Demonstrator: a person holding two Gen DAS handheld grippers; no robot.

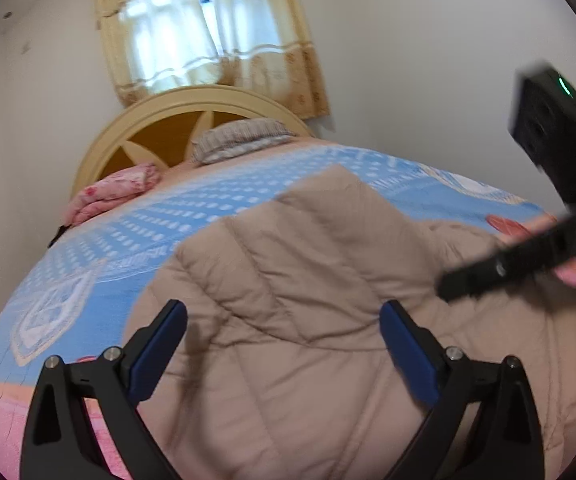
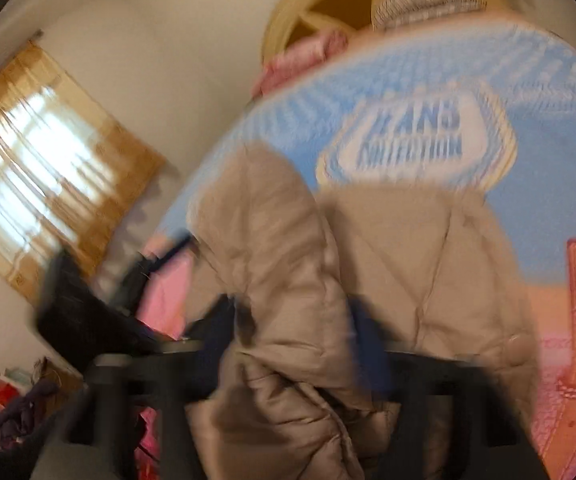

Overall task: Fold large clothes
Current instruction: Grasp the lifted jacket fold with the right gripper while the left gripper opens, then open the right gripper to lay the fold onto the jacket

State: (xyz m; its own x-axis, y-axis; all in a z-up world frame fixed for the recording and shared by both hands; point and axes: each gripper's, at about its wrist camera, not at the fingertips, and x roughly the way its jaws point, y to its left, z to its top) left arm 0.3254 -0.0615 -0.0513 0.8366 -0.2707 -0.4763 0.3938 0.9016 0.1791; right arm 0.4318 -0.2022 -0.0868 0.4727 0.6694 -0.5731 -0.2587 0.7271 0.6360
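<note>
A beige quilted puffer jacket point(image 1: 308, 260) lies spread on the blue and pink bed cover point(image 1: 208, 208). My left gripper point(image 1: 282, 312) hovers just above the jacket, jaws wide open, nothing between the blue pads point(image 1: 160, 352). The right gripper's black body point(image 1: 548, 140) reaches in from the right over the jacket's edge. In the blurred right wrist view, a thick fold of the jacket point(image 2: 288, 280) fills the gap of my right gripper point(image 2: 294, 332), and both pads press on it. The rest of the jacket point(image 2: 428, 248) lies flat beyond.
A cream headboard point(image 1: 168, 120) stands at the far end of the bed, with a grey pillow point(image 1: 240, 140) and a folded pink blanket point(image 1: 116, 192) beside it. A curtained window point(image 1: 208, 40) is behind. Clutter point(image 2: 20, 400) lies on the floor to the left of the bed.
</note>
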